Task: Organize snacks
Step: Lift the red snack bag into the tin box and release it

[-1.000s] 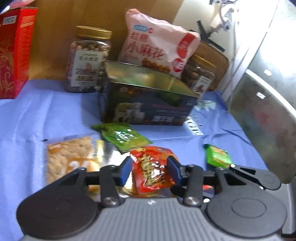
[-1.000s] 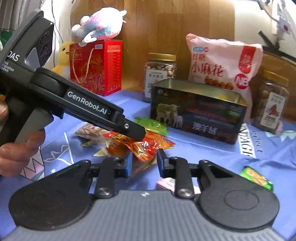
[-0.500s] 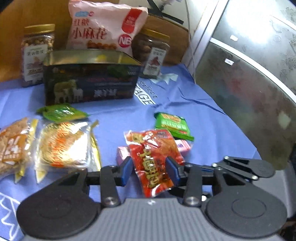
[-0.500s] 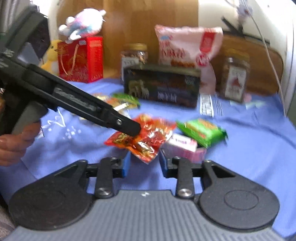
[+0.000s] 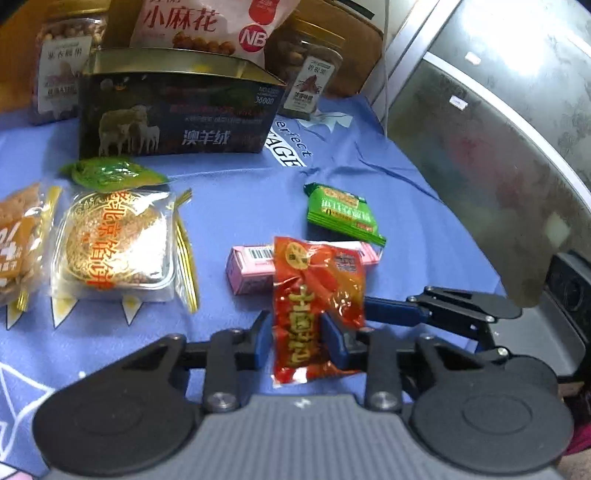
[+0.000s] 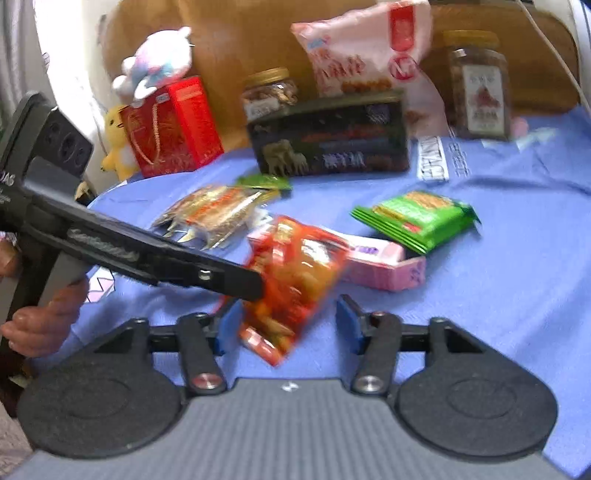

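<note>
A red snack packet [image 5: 317, 280] hangs upright over the blue cloth, and my left gripper [image 5: 298, 338] is shut on its lower half. From the right wrist view the same packet [image 6: 299, 266] dangles from the left gripper's black arm [image 6: 166, 258]. Its bottom end sits between the pads of my right gripper [image 6: 286, 326], whose jaws are opening; the right pad stands well apart from it. Just beyond lie a pink box [image 5: 251, 269] and a green packet [image 5: 343, 214]. An open dark tin box [image 5: 177, 114] stands farther back.
On the left lie a gold mooncake packet [image 5: 114, 243], a cracker packet [image 5: 18, 236] and a small green pouch [image 5: 110, 171]. Behind the tin stand two jars [image 5: 62, 59] [image 5: 310, 74] and a big pink bag [image 5: 207, 22]. A red gift box [image 6: 173, 125] and plush toys [image 6: 155, 62] sit far left.
Both grippers swung right with the red packet, from over the mooncake packets to above the pink box. The left jaws pinched tighter on the packet; the right jaws spread wider.
</note>
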`<action>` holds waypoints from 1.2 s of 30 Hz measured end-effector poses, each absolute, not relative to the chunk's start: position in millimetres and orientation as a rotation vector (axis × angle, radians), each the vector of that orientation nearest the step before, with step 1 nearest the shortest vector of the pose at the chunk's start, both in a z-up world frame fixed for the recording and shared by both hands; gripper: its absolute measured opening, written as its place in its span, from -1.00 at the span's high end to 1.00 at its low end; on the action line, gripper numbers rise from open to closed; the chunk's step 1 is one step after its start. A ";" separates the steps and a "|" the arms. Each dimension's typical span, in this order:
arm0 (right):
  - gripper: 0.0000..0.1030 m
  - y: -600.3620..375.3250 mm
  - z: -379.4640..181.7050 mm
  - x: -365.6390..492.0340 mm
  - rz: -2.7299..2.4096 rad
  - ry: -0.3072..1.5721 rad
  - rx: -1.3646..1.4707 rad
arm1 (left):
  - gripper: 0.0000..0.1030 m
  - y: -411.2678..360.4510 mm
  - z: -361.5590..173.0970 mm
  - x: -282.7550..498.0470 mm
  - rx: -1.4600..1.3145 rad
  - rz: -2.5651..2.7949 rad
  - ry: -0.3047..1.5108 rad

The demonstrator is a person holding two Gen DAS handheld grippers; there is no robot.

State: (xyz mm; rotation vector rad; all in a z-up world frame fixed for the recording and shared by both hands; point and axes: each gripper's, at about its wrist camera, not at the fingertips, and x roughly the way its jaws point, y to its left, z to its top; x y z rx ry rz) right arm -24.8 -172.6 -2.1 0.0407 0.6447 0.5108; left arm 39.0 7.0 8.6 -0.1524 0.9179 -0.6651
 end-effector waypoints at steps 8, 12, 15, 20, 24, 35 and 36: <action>0.42 -158.6 40.6 -10.2 0.586 0.486 0.014 | 0.55 30.7 66.1 41.9 -0.183 -0.661 0.748; 0.41 -149.1 67.0 35.8 0.590 0.418 0.036 | 0.55 39.9 98.6 70.4 -0.179 -0.601 0.626; 0.41 -140.6 76.3 81.6 0.581 0.404 0.056 | 0.55 43.8 112.2 106.2 -0.205 -0.537 0.585; 0.39 -136.5 69.4 144.7 0.554 0.456 0.088 | 0.54 49.0 107.3 169.1 -0.237 -0.455 0.600; 0.27 -125.3 50.7 174.7 0.522 0.499 0.072 | 0.49 45.1 86.6 203.1 -0.226 -0.384 0.655; -0.05 -143.6 51.6 157.4 0.473 0.491 0.158 | 0.41 103.9 77.7 186.1 -0.294 -0.336 0.658; -0.06 -145.3 52.6 147.8 0.482 0.477 0.171 | 0.39 115.1 75.7 176.4 -0.300 -0.329 0.668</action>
